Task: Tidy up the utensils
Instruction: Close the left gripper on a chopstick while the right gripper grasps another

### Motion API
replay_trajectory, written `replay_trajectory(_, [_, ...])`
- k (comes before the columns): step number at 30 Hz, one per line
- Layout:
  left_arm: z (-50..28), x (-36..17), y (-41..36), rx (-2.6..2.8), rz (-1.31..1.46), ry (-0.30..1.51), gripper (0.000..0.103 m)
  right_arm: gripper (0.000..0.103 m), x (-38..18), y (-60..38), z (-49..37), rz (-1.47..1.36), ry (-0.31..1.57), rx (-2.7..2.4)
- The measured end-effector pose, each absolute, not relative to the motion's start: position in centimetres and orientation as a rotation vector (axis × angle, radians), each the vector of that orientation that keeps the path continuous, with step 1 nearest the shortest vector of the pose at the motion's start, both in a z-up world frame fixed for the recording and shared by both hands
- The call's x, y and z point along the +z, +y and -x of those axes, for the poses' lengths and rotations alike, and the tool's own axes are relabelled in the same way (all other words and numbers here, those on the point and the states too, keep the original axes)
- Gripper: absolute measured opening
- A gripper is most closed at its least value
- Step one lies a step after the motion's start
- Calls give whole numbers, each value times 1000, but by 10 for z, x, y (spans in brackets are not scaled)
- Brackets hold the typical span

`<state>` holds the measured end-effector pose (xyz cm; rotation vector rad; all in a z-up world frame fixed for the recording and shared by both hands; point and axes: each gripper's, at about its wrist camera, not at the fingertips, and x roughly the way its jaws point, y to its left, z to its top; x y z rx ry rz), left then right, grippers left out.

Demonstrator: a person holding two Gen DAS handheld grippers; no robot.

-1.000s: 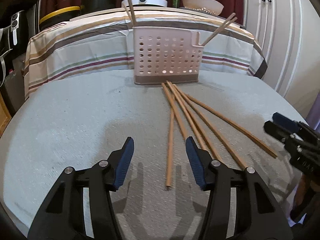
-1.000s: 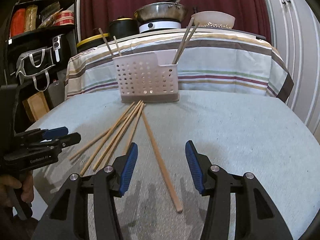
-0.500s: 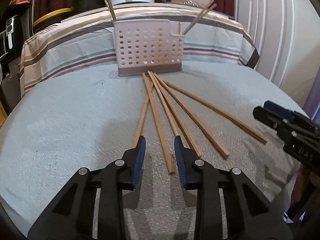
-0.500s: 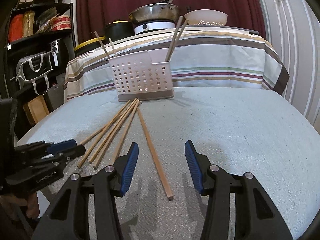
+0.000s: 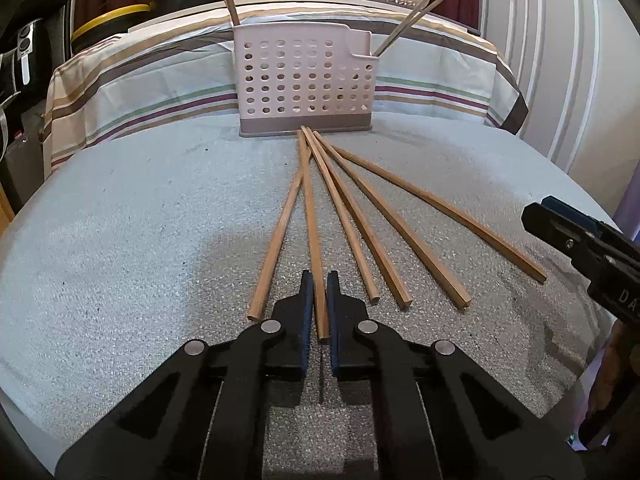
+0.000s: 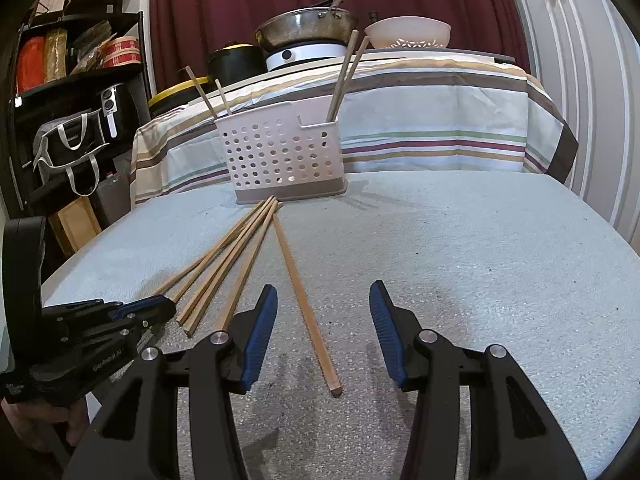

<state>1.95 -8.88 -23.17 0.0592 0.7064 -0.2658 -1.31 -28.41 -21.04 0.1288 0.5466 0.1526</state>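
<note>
6 slim tan wooden chopsticks (image 5: 352, 216)

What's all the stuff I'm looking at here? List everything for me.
loose chopsticks: six, wooden, fanned out on the grey table
utensil holder: one, pale pink, perforated, at the table's far edge
chopsticks in the holder: four, wooden, two at each end
striped cloth: one, draped behind
pan: one, steel, on a white cooker
colander: one, cream
black pot: one
shelf: black, at left in the right wrist view
left gripper: black, blue pads, shut on one chopstick
right gripper: open, astride another chopstick
</note>
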Motion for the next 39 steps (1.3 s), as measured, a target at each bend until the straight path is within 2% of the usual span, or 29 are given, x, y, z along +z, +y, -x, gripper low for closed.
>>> replay_trajectory(18, [-23,-232,-58,-193,17,702,6,48,-212,-247,13,-52,575,218])
replay_trajectory(24, [-23,-232,-56,-198,22,702,6,32,-216,-224,10,-12,610,294])
replay_trajectory(32, [-23,-232,-55,-201,29,701,6,30,-227,-208,4,26,660,306])
replay_trajectory(39, [-22,-232,-55,-202,30,702,6,10,-231,-212,3,11,671,292])
